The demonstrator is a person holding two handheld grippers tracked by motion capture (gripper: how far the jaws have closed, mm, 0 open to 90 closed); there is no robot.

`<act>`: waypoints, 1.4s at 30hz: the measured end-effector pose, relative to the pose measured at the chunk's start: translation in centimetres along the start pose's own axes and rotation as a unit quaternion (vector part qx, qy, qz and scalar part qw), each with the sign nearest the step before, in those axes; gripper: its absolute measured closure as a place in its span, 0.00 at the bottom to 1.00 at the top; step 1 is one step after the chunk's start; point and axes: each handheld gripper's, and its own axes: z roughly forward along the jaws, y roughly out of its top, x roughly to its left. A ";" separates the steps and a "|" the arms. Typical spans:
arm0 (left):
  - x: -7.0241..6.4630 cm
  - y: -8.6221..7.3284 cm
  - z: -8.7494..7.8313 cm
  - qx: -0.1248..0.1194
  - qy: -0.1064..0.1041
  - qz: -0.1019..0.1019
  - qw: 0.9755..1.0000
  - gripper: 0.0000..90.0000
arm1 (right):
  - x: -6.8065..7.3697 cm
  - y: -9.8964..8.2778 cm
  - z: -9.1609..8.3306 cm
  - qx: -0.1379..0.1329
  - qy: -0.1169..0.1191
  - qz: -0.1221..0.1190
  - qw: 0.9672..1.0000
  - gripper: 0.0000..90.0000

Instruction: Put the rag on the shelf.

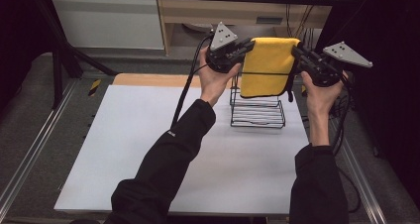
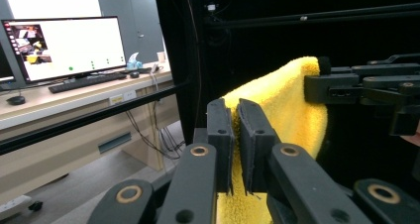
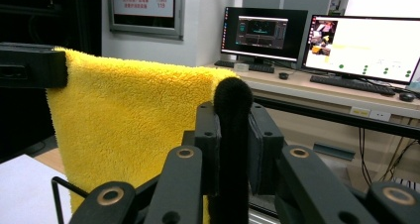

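Note:
A yellow fleecy towel [image 1: 268, 65] hangs stretched between both grippers, above a black wire rack [image 1: 257, 113] on the white table [image 1: 148, 149]. My left gripper [image 1: 249, 46] is shut on the towel's top left corner; in the left gripper view the cloth [image 2: 282, 105] runs out from between the closed jaws [image 2: 236, 135] to the right gripper [image 2: 346, 83]. My right gripper [image 1: 298, 51] is shut on the top right corner, where a dark fuzzy edge of the towel [image 3: 232, 115] stands between its jaws [image 3: 233, 135]. The towel's lower edge hangs just over the rack's top wire.
The rack stands at the table's far right. A wooden strip [image 1: 153, 79] borders the far edge. Metal frame rails [image 1: 29, 154] run along both sides. Beyond the table are a desk with monitors [image 3: 366, 45] and a keyboard [image 2: 84, 81].

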 end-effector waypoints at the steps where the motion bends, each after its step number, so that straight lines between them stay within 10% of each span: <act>1: -0.1 0.1 -0.1 0.000 -0.001 0.002 1.000 0.94 | 0.0 0.0 -0.1 -0.001 0.001 0.001 1.000 0.87; 42: -4.4 -5.0 -3.7 0.079 -0.044 -0.011 0.996 0.92 | 2.1 -4.0 -5.0 0.063 0.040 -0.017 0.997 0.84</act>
